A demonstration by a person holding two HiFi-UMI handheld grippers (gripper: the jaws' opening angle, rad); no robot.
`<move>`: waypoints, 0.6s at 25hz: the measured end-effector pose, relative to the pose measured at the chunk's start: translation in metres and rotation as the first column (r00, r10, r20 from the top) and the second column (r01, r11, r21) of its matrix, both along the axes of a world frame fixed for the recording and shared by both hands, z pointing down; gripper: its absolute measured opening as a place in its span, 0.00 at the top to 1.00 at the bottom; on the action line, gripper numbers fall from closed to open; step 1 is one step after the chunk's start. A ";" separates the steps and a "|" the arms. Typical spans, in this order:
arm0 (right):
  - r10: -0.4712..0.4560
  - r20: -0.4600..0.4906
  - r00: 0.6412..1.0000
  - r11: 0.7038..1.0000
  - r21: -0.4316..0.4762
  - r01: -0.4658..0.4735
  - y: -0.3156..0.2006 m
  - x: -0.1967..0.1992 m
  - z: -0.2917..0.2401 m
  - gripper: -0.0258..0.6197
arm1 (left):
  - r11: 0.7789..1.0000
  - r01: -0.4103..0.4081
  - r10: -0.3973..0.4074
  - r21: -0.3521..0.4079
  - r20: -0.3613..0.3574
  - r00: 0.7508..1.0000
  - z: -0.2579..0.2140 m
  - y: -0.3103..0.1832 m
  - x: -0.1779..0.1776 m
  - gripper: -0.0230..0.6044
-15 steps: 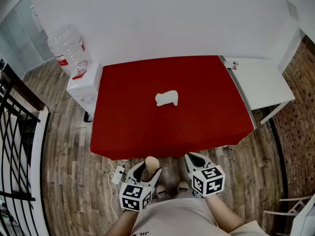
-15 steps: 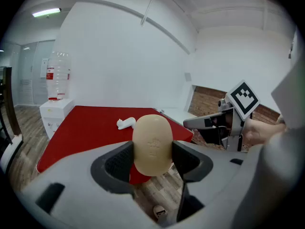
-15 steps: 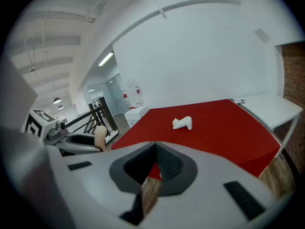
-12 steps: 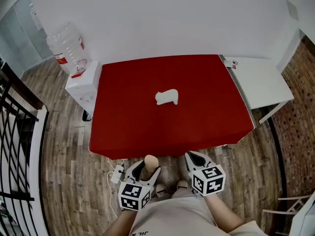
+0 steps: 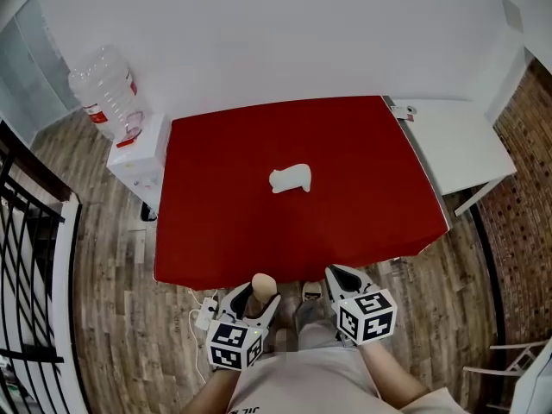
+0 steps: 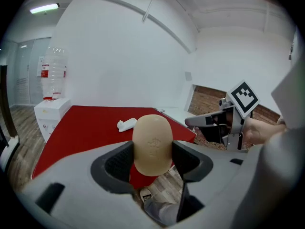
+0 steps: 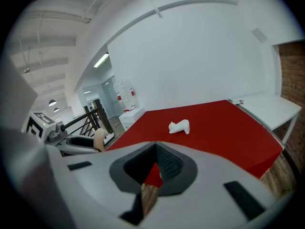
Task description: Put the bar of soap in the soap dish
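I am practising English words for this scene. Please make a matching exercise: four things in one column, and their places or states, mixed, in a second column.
1. bar of soap
2. soap dish
3. water bottle
4. right tongs

A. shut, empty
B. in the middle of the red table
C. gripped in the left tongs
D. on the white dispenser

Pairs: 1-C, 2-B, 3-D, 4-A

soap dish (image 5: 290,178) far off, shape unclear
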State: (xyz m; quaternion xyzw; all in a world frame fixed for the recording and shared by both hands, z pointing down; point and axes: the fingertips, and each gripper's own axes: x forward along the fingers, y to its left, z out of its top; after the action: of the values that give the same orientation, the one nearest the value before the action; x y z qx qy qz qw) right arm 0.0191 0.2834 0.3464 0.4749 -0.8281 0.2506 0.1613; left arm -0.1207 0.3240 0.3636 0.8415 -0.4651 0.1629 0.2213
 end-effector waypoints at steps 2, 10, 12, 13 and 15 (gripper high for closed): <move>-0.007 0.003 1.000 1.000 -0.002 0.007 -0.019 -0.001 0.002 0.95 | 1.000 0.009 -0.009 -0.003 -0.001 1.000 0.002 -0.019 -0.001 0.56; -0.034 0.012 0.999 0.999 0.000 0.034 -0.108 0.012 0.001 0.95 | 0.999 0.036 -0.036 0.001 0.005 0.999 0.000 -0.105 0.013 0.56; -0.047 0.014 0.999 0.999 -0.001 0.047 -0.132 0.015 0.000 0.95 | 0.999 0.048 -0.048 0.006 0.006 0.999 -0.003 -0.129 0.017 0.56; -0.053 0.016 0.998 0.999 0.000 0.053 -0.144 0.017 -0.001 0.95 | 0.998 0.055 -0.055 0.009 0.007 0.998 -0.005 -0.141 0.018 0.56; -0.068 0.017 0.998 0.998 0.003 0.068 -0.167 0.021 -0.004 0.95 | 0.998 0.067 -0.067 0.014 0.008 0.998 -0.009 -0.162 0.022 0.56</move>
State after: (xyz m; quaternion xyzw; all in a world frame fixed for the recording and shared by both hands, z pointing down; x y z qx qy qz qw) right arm 0.0400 0.1159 0.3425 0.4444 -0.8455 0.2479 0.1619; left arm -0.0985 0.1617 0.3548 0.8262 -0.4952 0.1555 0.2191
